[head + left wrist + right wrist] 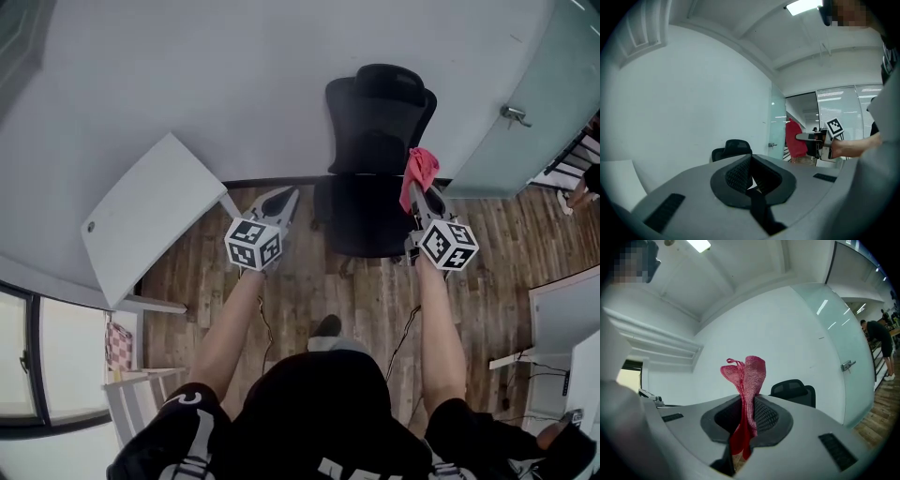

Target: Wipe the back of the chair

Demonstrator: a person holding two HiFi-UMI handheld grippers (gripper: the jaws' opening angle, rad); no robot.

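My right gripper (418, 190) had its jaws clamped on a pink cloth (419, 172). In the right gripper view the knitted, nubbly fabric (746, 376) stood up from between the black ribbed pads (765, 414) in a bunched fold, and a smoother red tail hung down below the pinch. My left gripper (284, 197) had its jaws closed, the textured pads (737, 173) meeting at the tip with nothing between them.

The chair (375, 122) stood ahead of me against the plain white wall. It was a black office chair with a curved headrest above a rounded, mesh-looking back and a padded seat. The cloth hung beside the right edge of its back, though I could not tell whether they touched. To my left, a flat white desk top (150, 216) jutted out at an angle over the wood-plank floor (375, 291). To my right was a frosted glass door (544, 94) with a metal lever handle (514, 114).
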